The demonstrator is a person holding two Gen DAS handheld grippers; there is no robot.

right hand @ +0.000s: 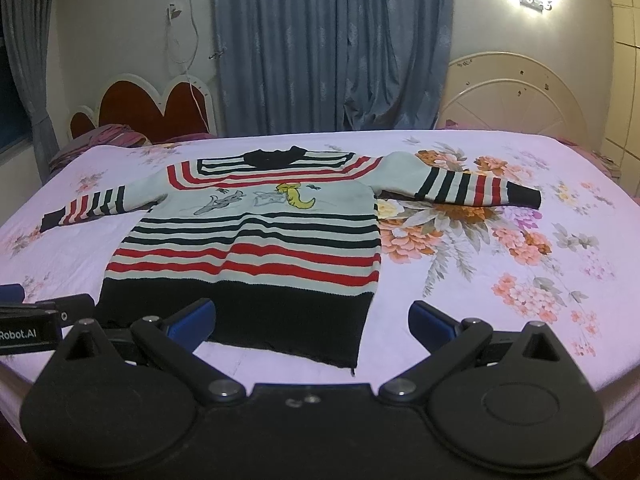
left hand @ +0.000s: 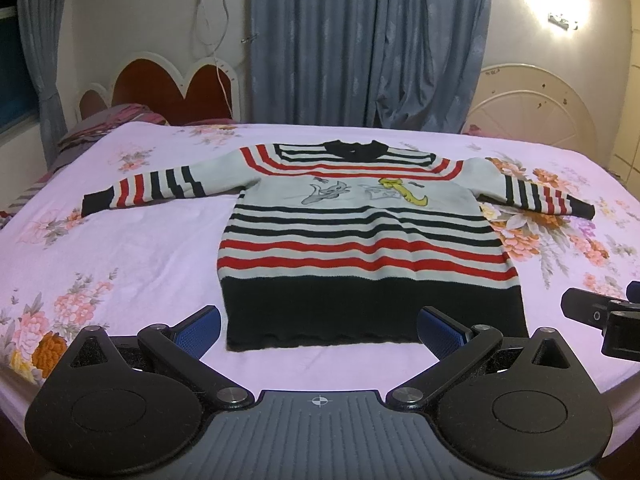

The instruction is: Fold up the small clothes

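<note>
A small striped sweater (left hand: pixel 360 232) in white, red and black lies flat and face up on the bed, sleeves spread to both sides, black hem nearest me. My left gripper (left hand: pixel 320 330) hovers open just in front of the hem, its blue pads (left hand: pixel 198 332) straddling the hem's width, nothing between them. In the right wrist view the same sweater (right hand: pixel 256 240) lies left of centre. My right gripper (right hand: pixel 312 320) is open near the hem's right corner, empty. The right gripper's body (left hand: pixel 600 316) shows at the left wrist view's right edge.
The bed has a pink floral sheet (right hand: pixel 500 248). A red heart-shaped headboard (left hand: pixel 172 84) and a pile of bedding (left hand: pixel 104 124) stand at the far left. Blue curtains (left hand: pixel 360 40) hang behind. A white round frame (right hand: pixel 516 96) stands at the far right. The bed's near edge runs right under both grippers.
</note>
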